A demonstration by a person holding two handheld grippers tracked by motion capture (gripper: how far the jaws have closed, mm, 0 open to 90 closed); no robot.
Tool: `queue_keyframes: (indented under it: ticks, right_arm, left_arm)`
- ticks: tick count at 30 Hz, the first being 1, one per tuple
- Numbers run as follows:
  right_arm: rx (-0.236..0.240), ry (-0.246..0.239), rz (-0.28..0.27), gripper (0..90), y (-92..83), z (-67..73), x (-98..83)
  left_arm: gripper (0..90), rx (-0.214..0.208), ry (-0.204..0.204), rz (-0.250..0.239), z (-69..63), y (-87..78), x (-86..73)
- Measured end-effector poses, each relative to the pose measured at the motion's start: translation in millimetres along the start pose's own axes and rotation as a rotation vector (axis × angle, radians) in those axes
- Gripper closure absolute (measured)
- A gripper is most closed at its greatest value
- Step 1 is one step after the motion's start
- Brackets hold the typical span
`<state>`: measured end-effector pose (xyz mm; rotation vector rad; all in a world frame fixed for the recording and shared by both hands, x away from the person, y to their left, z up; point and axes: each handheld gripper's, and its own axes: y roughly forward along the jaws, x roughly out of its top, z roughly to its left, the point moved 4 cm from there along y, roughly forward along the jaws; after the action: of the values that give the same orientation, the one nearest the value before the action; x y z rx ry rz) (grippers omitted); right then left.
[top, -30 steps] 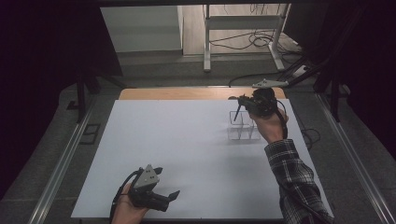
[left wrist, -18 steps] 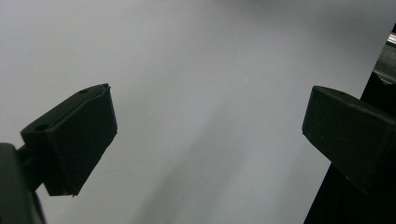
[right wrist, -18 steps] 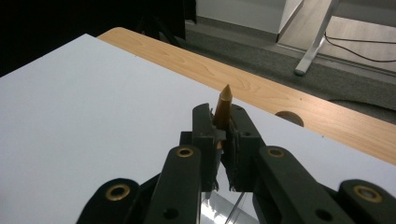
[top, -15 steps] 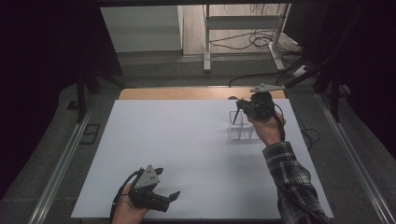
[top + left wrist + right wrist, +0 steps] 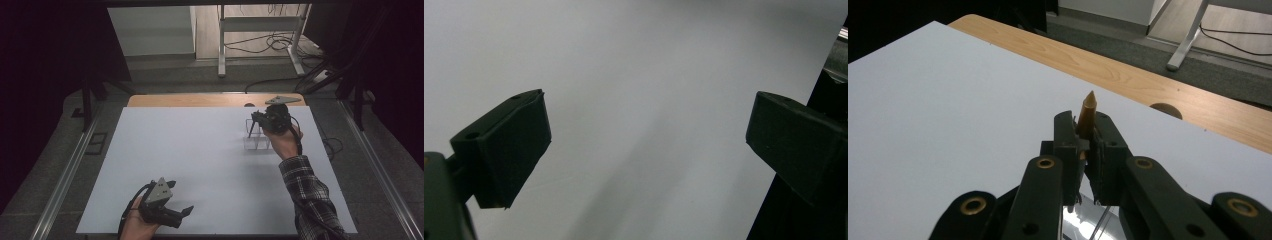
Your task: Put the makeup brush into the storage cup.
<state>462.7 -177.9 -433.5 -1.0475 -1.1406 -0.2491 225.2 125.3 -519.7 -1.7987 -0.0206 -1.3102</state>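
A: Starting at the left, what have you got?

B: My left gripper [image 5: 186,211] sits at the near edge of the white table [image 5: 200,150], jaws spread wide with nothing between them, just bare tabletop ahead of them.

A: And across on the right?

B: My right gripper [image 5: 1084,131] has its jaws pinched tight on a pencil [image 5: 1087,115], whose sharpened tip pokes up past the fingertips. Directly under those jaws stands a clear holder [image 5: 256,141] with compartments (I can't tell which one the lower end is over, or whether it is already inside).

A: How far along would you say?

B: I judge the pickup done and the pencil brought to the holder; lowering it in and letting go are left.

A: Any labels or writing?

B: None I can read on the pencil, holder or table.
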Motion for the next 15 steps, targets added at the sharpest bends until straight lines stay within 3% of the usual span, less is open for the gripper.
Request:
queue_keyframes:
  ticks: [15]
  right_arm:
    - [-0.005, -0.002, 0.018, 82.4, 9.2, 0.8, -9.2]
  left_arm:
    - [4.4, 0.003, -0.009, -0.011, 0.5, -0.9, 0.2]
